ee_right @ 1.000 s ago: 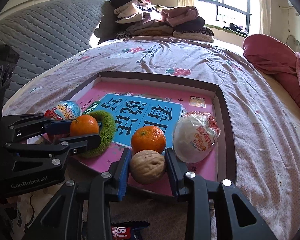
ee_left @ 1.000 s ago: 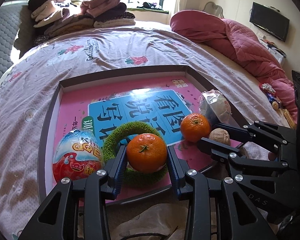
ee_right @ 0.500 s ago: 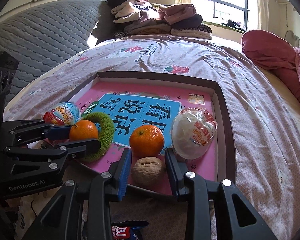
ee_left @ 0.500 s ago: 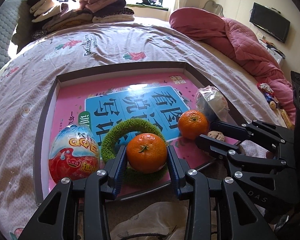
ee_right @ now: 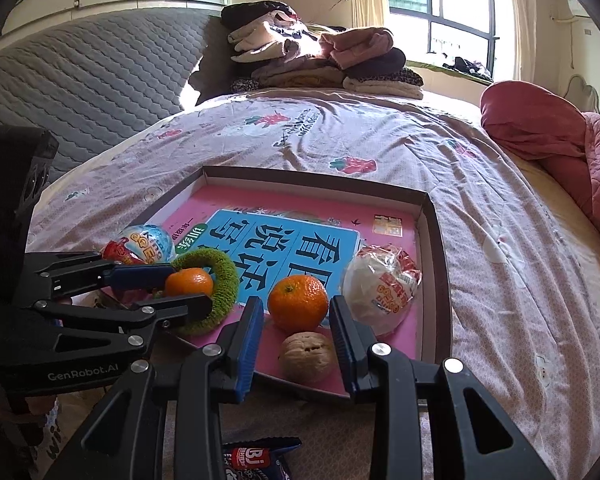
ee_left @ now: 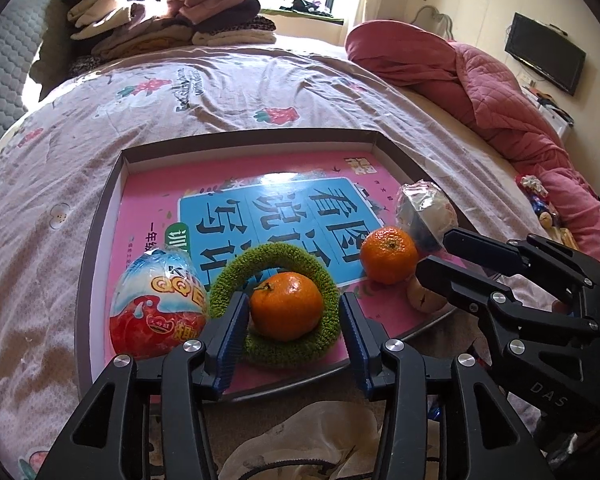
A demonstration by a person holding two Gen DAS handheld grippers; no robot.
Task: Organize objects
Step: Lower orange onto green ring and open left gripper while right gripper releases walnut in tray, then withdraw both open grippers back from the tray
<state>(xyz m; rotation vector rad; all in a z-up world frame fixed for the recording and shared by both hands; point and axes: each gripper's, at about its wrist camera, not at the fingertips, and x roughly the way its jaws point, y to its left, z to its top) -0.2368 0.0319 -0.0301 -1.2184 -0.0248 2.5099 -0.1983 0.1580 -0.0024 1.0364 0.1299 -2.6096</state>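
Since a second ago, the left hand-held gripper (ee_left: 294,334) has just been opening its jaws: the tangerine (ee_left: 286,306) that sat pinched between its blue pads now lies with a gap on both sides, resting inside the green fuzzy ring (ee_left: 274,308). On the other side, the right hand-held gripper (ee_right: 296,338) has drawn back a little; the walnut (ee_right: 307,356) lies between its fingers near the tray's front edge, with daylight between nut and pads, so the jaws stand narrow but grip nothing.

Just beyond the walnut, almost touching it, sits a second tangerine (ee_right: 298,303). To its right lies a white wrapped egg-shaped snack (ee_right: 380,286), and at the tray's left front corner a blue-and-red toy egg (ee_left: 158,306) leans against the green ring. All of these rest on a pink book (ee_left: 260,192) that fills the shallow brown tray (ee_left: 100,236). Farther off the tray sits on a bed (ee_left: 220,92) with a flowered cover, folded clothes (ee_left: 160,16) stacked at its far end.
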